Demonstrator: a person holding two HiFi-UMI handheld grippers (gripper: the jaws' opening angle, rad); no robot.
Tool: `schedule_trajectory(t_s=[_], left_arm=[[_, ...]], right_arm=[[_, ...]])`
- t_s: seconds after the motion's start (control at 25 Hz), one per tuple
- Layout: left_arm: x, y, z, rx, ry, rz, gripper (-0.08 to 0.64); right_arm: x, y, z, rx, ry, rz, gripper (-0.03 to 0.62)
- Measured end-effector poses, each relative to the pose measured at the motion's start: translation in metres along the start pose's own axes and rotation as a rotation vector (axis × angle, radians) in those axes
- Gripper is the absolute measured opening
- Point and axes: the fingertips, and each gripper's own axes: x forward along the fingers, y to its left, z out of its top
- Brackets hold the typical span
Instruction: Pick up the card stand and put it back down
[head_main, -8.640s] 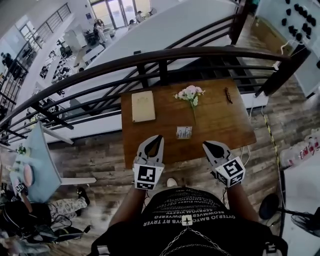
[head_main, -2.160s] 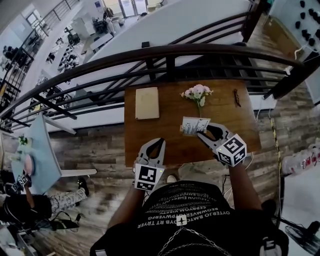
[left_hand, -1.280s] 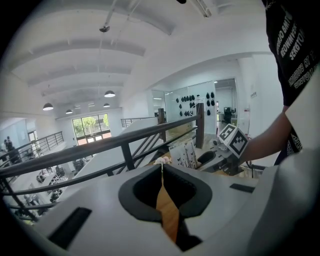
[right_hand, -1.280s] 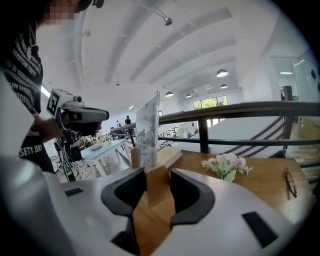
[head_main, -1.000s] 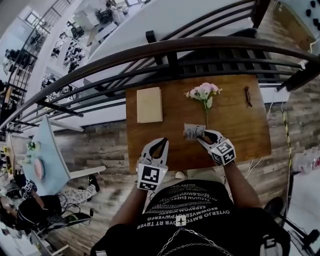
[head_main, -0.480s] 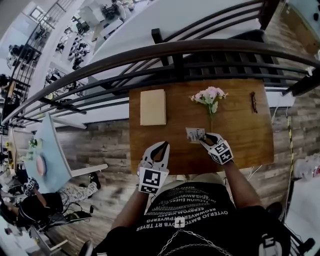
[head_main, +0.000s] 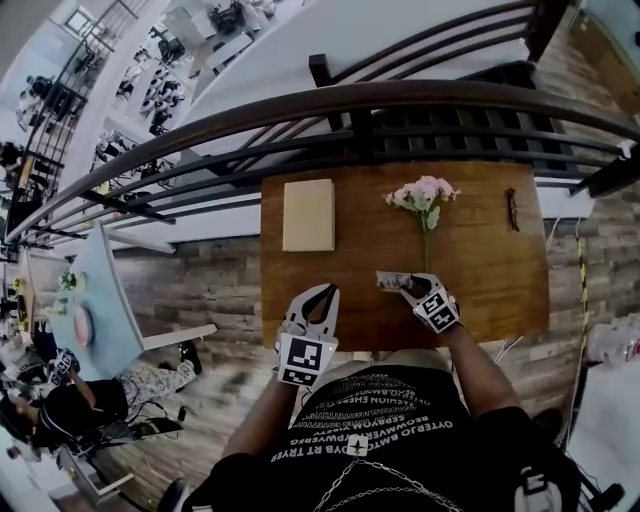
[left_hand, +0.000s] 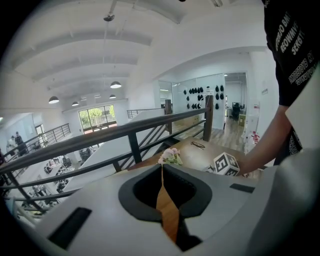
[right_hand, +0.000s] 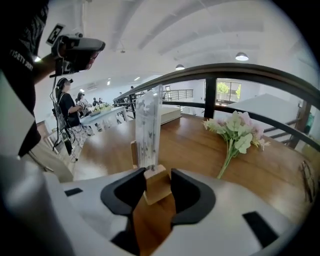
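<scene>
Card stand (right_hand: 148, 125) wood base gripped between R gripper (right_hand: 159, 173) jaws — L gripper (left_hand: 161, 166) jaws together.

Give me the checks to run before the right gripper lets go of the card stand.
1. Grip: right gripper closed on the wooden foot of the card stand: ok.
2. Stand upright, not tilted: ok.
3. Foot resting on the table: cannot tell.
4. Landing spot: flowers lie apart, to the right: ok.
5. The left gripper shut, empty, away from the stand: ok.
</scene>
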Motion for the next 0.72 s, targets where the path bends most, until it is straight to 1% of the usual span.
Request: schedule_trajectory(t_s=[0.16, 0.28, 0.36, 0.48, 0.64, 0.72], left_arm=[[-0.004, 0.000, 0.003, 0.007, -0.003, 0.002, 0.034], [-0.009, -0.005, -0.001, 0.003, 0.005, 0.005, 0.034], [-0.012, -0.008, -0.001, 0.003, 0.000, 0.004, 0.034], [-0.025, -0.013, 0.000, -0.002, -0.021, 0.000, 0.034], [-0.052, -0.024, 0.005, -0.008, -0.067, 0.001, 0.034], [-0.061, -0.023, 0.007, -0.013, -0.090, 0.005, 0.034]], right_arm=[[0.003, 0.002, -0.011, -0.030, 0.052, -0.007, 0.172], [0.004, -0.001, -0.018, -0.033, 0.057, -0.027, 0.178], [0.001, -0.002, -0.019, -0.016, 0.072, -0.041, 0.183], [-0.012, 0.005, -0.014, 0.018, 0.054, -0.062, 0.221], [-0.048, 0.009, -0.010, 0.039, 0.014, -0.130, 0.242], [-0.069, 0.004, -0.005, 0.045, 0.011, -0.196, 0.245]])
